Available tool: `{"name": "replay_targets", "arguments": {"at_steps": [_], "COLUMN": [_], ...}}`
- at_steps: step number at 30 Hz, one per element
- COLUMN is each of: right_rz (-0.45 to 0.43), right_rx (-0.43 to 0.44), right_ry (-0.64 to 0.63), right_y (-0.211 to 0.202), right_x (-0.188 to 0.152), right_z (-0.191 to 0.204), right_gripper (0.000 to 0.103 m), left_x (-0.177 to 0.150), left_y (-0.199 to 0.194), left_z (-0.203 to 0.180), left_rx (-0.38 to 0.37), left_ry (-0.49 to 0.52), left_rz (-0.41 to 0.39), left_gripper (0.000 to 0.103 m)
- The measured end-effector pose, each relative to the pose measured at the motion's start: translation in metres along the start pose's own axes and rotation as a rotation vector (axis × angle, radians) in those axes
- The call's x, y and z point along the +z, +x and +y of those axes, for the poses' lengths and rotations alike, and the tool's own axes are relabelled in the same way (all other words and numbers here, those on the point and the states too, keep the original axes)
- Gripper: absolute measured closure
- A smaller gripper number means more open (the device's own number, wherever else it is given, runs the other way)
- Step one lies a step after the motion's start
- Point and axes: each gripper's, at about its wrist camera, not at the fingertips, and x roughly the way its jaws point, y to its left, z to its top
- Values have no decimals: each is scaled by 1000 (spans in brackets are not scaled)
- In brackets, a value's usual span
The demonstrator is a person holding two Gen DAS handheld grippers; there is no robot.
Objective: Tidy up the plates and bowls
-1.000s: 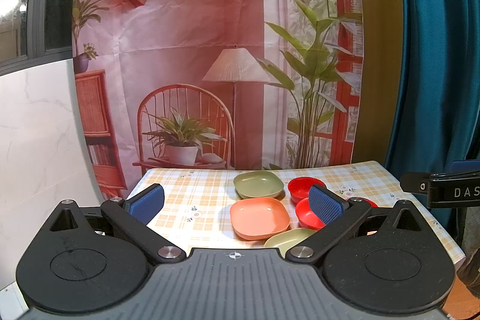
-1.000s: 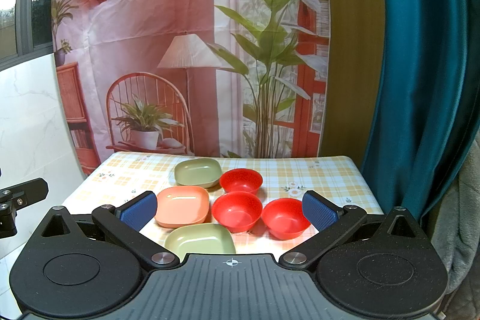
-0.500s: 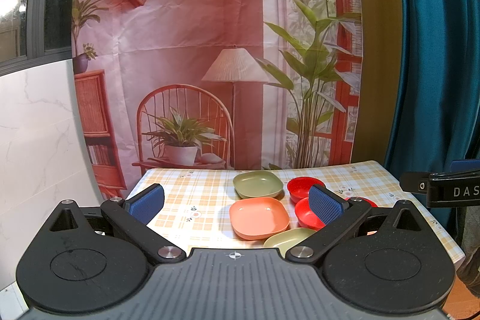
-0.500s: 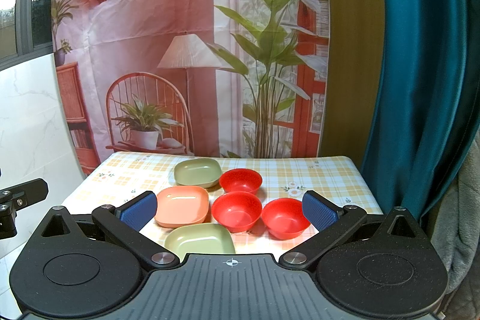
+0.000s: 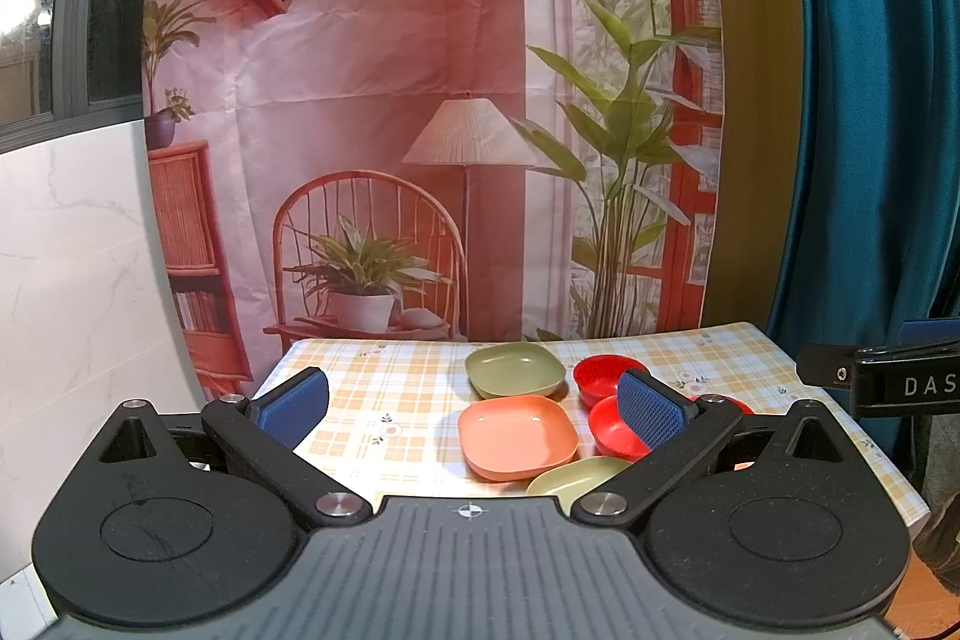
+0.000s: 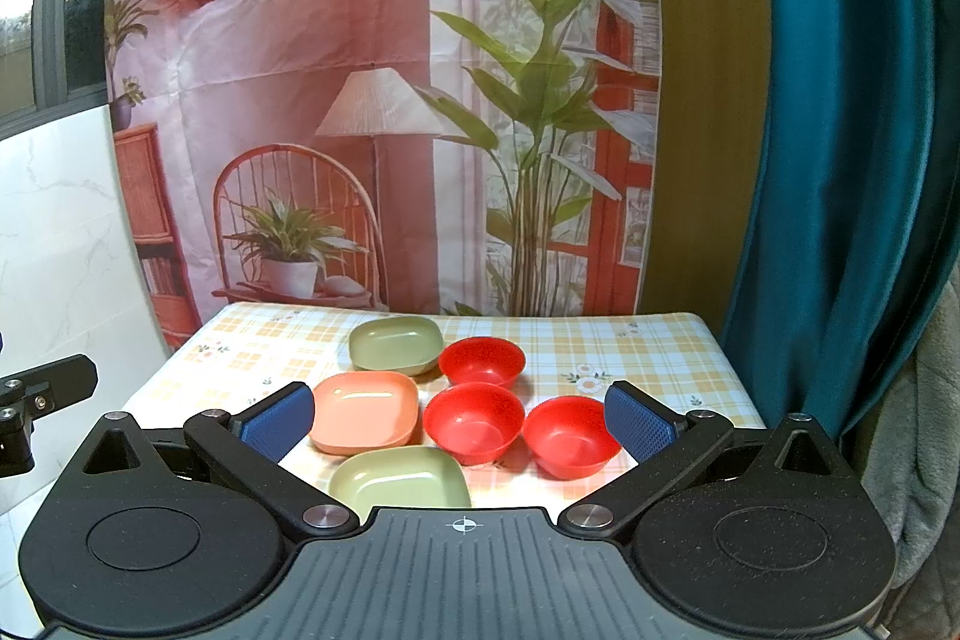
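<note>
On the checked tablecloth [image 6: 630, 346] lie a far green plate [image 6: 394, 343], an orange plate [image 6: 365, 412], a near green plate [image 6: 401, 478] and three red bowls: far [image 6: 482, 361], middle [image 6: 473, 421], right [image 6: 570, 436]. In the left wrist view the far green plate [image 5: 515, 370], the orange plate [image 5: 517, 436] and the near green plate [image 5: 576, 475] show, with red bowls [image 5: 603, 377] partly hidden behind a pad. My left gripper [image 5: 471, 403] and right gripper [image 6: 459, 418] are both open and empty, held short of the table's near edge.
A printed backdrop [image 6: 390, 100] hangs behind the table, with a teal curtain [image 6: 840, 130] at the right and a white marble wall [image 5: 72, 250] at the left. The right gripper's side shows in the left wrist view [image 5: 888, 382].
</note>
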Motion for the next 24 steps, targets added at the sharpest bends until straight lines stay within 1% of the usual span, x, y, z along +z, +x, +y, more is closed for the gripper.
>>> {"name": "replay_targets", "arguments": {"at_steps": [4, 6, 8, 9, 12, 15, 17, 19, 21, 24], "right_rz": [-6, -26, -60, -68, -90, -95, -95, -91, -62, 1], "right_rx": [0, 20, 59, 67, 90, 121, 106, 97, 87, 116], "right_ry": [5, 22, 36, 37, 37, 26, 18, 15, 21, 19], "right_y": [1, -1, 1, 3, 17, 38, 59, 79, 99, 129], "right_x": [0, 0, 2, 3, 9, 17, 21, 22, 23, 22], "right_z": [0, -2, -6, -8, -13, -18, -20, -21, -21, -24], "right_gripper": [0, 0, 0, 0, 0, 0, 0, 0, 0, 0], "left_x": [1, 2, 2, 1, 0, 0, 0, -1, -2, -5], "left_y": [1, 3, 7, 10, 23, 48, 69, 87, 104, 128], "left_z": [0, 1, 4, 5, 3, 4, 8, 13, 19, 23], "left_rx": [-6, -17, -30, -26, 16, 36, 35, 37, 42, 42], "left_ry": [-4, -11, -19, -18, 24, 60, 57, 45, 27, 11], "left_rz": [4, 8, -1, -10, -29, 1, 29, 38, 39, 56], "left_gripper": [0, 0, 0, 0, 0, 0, 0, 0, 0, 0]}}
